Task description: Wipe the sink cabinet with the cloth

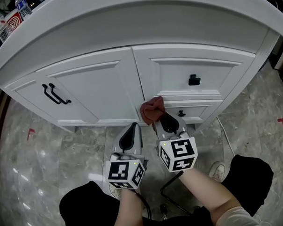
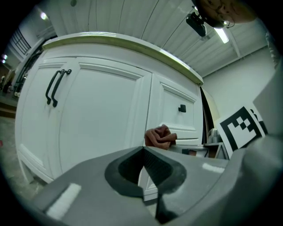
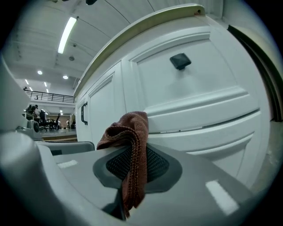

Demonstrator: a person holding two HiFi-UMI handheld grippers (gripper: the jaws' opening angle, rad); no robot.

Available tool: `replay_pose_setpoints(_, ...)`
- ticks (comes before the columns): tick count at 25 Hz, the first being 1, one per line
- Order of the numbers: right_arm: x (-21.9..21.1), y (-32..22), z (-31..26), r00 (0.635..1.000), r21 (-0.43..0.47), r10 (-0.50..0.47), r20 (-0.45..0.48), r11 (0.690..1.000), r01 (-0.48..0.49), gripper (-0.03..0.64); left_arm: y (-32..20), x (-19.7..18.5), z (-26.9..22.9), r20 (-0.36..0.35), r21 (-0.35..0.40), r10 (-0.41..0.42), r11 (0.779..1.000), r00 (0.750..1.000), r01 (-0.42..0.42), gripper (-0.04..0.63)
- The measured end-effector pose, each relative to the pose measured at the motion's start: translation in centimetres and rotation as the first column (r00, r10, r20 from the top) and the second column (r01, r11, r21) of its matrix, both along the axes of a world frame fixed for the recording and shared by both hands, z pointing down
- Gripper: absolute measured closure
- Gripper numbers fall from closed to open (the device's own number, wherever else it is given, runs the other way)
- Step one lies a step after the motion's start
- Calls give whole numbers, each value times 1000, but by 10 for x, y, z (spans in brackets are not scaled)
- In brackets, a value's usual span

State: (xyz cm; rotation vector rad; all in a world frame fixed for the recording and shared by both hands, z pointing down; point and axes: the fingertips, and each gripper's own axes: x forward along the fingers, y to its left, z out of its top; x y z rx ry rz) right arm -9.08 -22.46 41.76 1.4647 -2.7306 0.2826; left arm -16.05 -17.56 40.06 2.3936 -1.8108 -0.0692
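The cabinet [image 1: 131,82] front bars the way straight ahead. The right gripper [image 1: 159,119] presses the cloth [image 1: 152,109] against it at the rail between the two drawers. Leftward the flat door panel [image 1: 94,93] gives free passage as far as the twin handles [image 1: 55,94]. An upper knob [image 1: 194,80] juts out to the right, and a lower knob [image 1: 181,113] sits just beside the right gripper. The worktop [image 1: 128,17] overhangs above. The left gripper [image 1: 133,127], jaws together, crowds the left side, short of the cabinet. The floor [image 1: 63,151] at left is free.

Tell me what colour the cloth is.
Reddish brown. The cloth shows best in the right gripper view.
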Motion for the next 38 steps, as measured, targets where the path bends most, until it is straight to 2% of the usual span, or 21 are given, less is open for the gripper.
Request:
replay_pose_setpoints(4,-25,-5,20,1000,-38,-25,10,999,25,526,0,-11,5,-7,-4,-12,1000,1000,12,595)
replay_pose_setpoints(12,-16,-13,32,1000,-41,-5,-1,999,5,523,-4,-7,9,-24,-8,4,1000,1000,-5,595)
replay_pose_setpoints(16,1,-15,36,1000,-46,9,-26,999,-10,522,-8,6,4,-28,4,22,1000,999,-22,595)
replay_pose_setpoints(21,26,-19,41,998,-68,43,-35,997,-45,523,-11,30,3,26,6,65,998,998,-65,595)
replay_pose_setpoints(28,74,-25,45,994,-80,104,-38,991,-107,523,-19,51,4,5,5,92,996,996,-92,595)
replay_pose_setpoints(33,100,-25,43,993,-94,116,-16,989,-117,515,-24,75,9,13,-9,132,991,991,-132,595)
replay_pose_setpoints(38,131,-26,39,985,-95,171,-19,980,-172,523,-28,94,10,14,-12,158,987,987,-158,595)
